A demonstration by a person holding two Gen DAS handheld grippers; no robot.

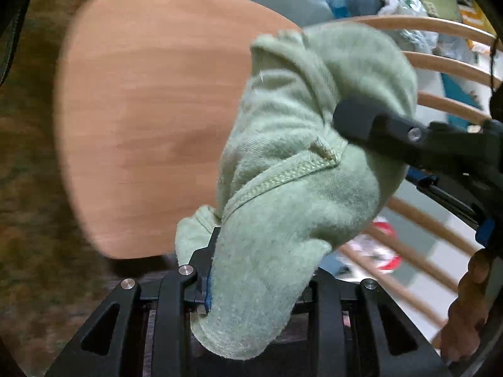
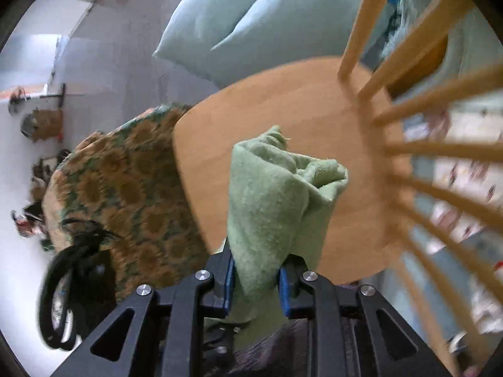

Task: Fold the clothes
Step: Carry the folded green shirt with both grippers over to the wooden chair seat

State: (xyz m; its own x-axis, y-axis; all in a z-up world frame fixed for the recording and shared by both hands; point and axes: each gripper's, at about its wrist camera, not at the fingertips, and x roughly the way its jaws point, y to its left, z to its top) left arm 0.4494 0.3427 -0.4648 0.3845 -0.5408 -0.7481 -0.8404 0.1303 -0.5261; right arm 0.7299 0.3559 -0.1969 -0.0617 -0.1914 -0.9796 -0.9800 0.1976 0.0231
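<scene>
**Holding green garment over chair**

Left wrist view: left gripper (image 1: 248, 282) jaws clamped on soft, light fleece garment (image 1: 298, 163); right gripper (image 1: 355, 119) pinches its far fold above chair seat (image 1: 141, 119).

Right wrist view: jaws narrow, gripping bunched edge; limp cloth, best held at seams.

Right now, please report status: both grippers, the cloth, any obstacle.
Left gripper and right gripper both shut on the green garment. Garment bunched, off the wooden chair seat. Chair-back spindles close by.
</scene>
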